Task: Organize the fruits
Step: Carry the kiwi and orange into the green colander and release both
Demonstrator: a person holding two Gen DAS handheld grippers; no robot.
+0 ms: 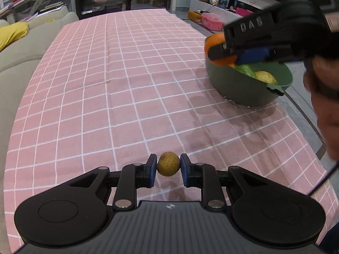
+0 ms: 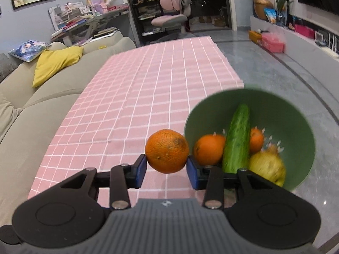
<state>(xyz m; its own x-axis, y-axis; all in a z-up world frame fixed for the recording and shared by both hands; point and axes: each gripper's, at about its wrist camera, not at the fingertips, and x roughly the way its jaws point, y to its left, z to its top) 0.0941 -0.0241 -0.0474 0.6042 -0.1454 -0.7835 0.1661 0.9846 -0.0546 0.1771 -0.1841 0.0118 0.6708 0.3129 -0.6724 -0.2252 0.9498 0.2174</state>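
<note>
Fruit sits in both tools. The left tool [image 1: 168, 167] has its blue pads closed on a small speckled yellow-brown fruit [image 1: 168, 163], held just above the pink checked cloth [image 1: 127, 84] that covers the bench, well short of the green bowl [image 1: 243, 89]. The right tool [image 2: 167, 165] is closed on an orange [image 2: 167, 150] wider than the small fruit, so its pads stand further apart; the orange hangs just left of the bowl's rim.

Only the right wrist view looks down into the bowl: a cucumber [image 2: 237, 137] leans across the middle, an orange fruit [image 2: 208, 149] lies left of it, another orange fruit [image 2: 256, 140] right of it, and a blurred yellow fruit [image 2: 268, 167] sits at the near side. Pale slots show in the bowl's bottom.

The left wrist view sees the same bowl from the side, far right on the cloth, with the right tool reaching over its rim and the held orange partly hidden behind the black fingers. Inside, just a yellow fruit and a strip of green show. That view also catches the person's face [image 1: 326, 97] at the right edge. A beige sofa [image 2: 42, 110] runs along the cloth's left side.
</note>
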